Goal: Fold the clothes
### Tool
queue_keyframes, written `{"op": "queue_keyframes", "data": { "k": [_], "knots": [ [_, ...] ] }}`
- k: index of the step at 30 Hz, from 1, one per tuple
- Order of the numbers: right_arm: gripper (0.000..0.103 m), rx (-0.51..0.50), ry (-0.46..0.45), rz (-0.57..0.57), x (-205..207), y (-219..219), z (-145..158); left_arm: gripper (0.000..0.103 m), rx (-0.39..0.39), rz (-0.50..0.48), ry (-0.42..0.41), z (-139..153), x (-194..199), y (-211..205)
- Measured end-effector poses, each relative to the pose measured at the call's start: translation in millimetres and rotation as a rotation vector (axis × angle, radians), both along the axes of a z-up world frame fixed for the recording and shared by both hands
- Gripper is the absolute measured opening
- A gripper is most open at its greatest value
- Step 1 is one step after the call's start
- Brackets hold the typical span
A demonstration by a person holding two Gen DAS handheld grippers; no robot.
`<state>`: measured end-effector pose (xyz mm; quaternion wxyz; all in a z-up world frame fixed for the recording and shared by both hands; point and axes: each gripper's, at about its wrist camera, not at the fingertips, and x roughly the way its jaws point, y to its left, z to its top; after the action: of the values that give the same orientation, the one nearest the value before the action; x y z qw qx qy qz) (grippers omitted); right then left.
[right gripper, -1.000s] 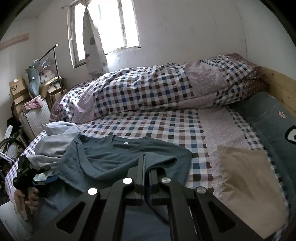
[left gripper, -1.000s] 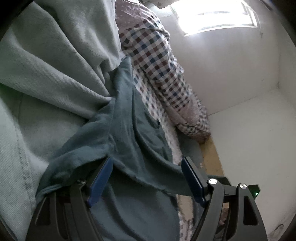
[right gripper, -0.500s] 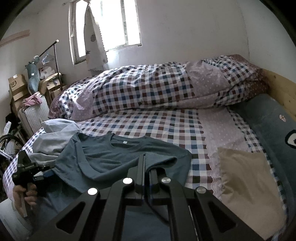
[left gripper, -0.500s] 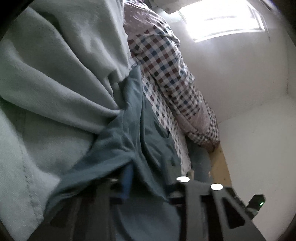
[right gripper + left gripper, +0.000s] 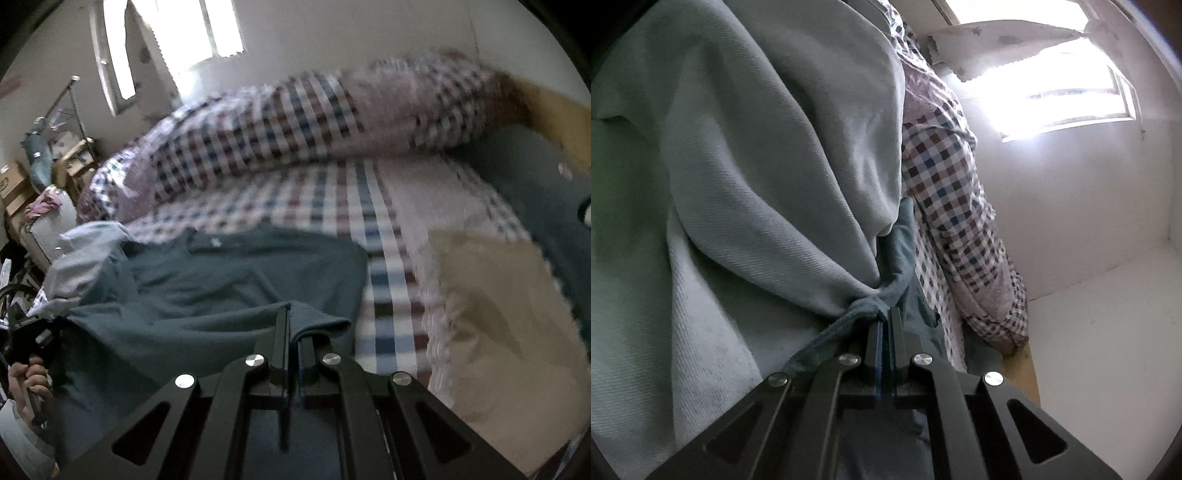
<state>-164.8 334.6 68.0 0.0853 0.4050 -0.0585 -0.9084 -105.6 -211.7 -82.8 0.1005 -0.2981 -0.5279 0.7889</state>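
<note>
A teal t-shirt (image 5: 229,273) lies spread on the checked bed sheet (image 5: 332,199), collar toward the duvet. My right gripper (image 5: 293,325) is shut on a fold of its near edge, and the cloth drapes over the right finger. In the left wrist view my left gripper (image 5: 885,315) has its jaws closing the last bit, the pads pressing a bunched fold of the same t-shirt (image 5: 866,306). A pale grey-green garment (image 5: 757,166) lies against that fold and fills the left of this view. A hand (image 5: 26,376) grips the left tool at the shirt's far left side.
A rolled checked duvet (image 5: 295,122) runs along the wall behind the shirt. A beige cloth (image 5: 498,314) and a dark blue pillow (image 5: 535,192) lie at the right by the wooden headboard (image 5: 554,110). Boxes, a rack and a pale suitcase (image 5: 48,221) crowd the left bedside.
My left gripper went from wide open to shut on the teal t-shirt and pushed in toward the pale garment. My right gripper sank toward the bed with the shirt; its view is blurred.
</note>
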Motion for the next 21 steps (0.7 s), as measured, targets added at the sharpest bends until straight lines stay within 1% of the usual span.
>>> {"op": "queue_keyframes", "data": {
  "k": [2,5,7,8,9,11,12,13,14,15,16,17,19,21],
  "knots": [
    [0.002,0.016,-0.067,-0.006,-4.8,4.4,-21.8,0.001,-0.008,0.0,-0.001,0.0,2.6,0.4],
    [0.002,0.048,-0.206,0.009,-11.9,12.3,-62.3,0.001,-0.011,-0.004,-0.003,0.4,8.3,0.6],
    [0.002,0.068,-0.289,0.047,-11.5,11.6,-81.1,0.001,-0.027,-0.007,-0.003,1.4,9.2,1.9],
    [0.002,0.084,-0.312,0.059,-10.3,11.8,-85.7,0.001,-0.031,-0.008,-0.005,1.0,10.0,1.8],
    [0.005,0.101,-0.315,0.061,-8.2,13.2,-84.9,0.001,-0.035,-0.009,-0.008,0.6,10.9,1.7],
    [0.016,0.137,-0.321,0.064,-4.0,15.9,-83.5,0.001,-0.036,-0.009,-0.013,-0.6,11.9,0.8],
    [0.033,0.164,-0.317,0.058,-2.1,17.7,-81.9,0.001,-0.035,-0.01,-0.015,-1.5,12.3,0.6],
    [0.049,0.221,-0.298,0.037,-0.2,19.6,-76.2,0.001,-0.034,-0.011,-0.018,-2.3,12.8,0.5],
    [0.051,0.298,-0.268,0.006,1.8,20.8,-66.4,0.001,-0.034,-0.013,-0.02,-3.2,13.3,0.3],
    [0.051,0.349,-0.237,-0.016,2.6,21.1,-56.9,0.001,-0.038,-0.015,-0.021,-3.1,12.8,0.8],
    [0.052,0.363,-0.205,-0.028,2.1,19.9,-47.8,0.001,-0.045,-0.018,-0.023,-2.5,13.0,1.1],
    [0.052,0.347,-0.165,-0.02,1.2,16.0,-36.5,0.001,-0.052,-0.022,-0.024,-1.8,13.4,1.3],
    [0.052,0.273,-0.094,0.045,-1.9,-2.3,-18.7,0.001,-0.066,-0.024,-0.026,-1.2,14.8,1.7],
    [0.052,0.214,-0.034,0.144,-11.6,-38.8,-5.9,0.001,-0.081,-0.025,-0.027,-0.6,16.1,2.6]
  ]
}}
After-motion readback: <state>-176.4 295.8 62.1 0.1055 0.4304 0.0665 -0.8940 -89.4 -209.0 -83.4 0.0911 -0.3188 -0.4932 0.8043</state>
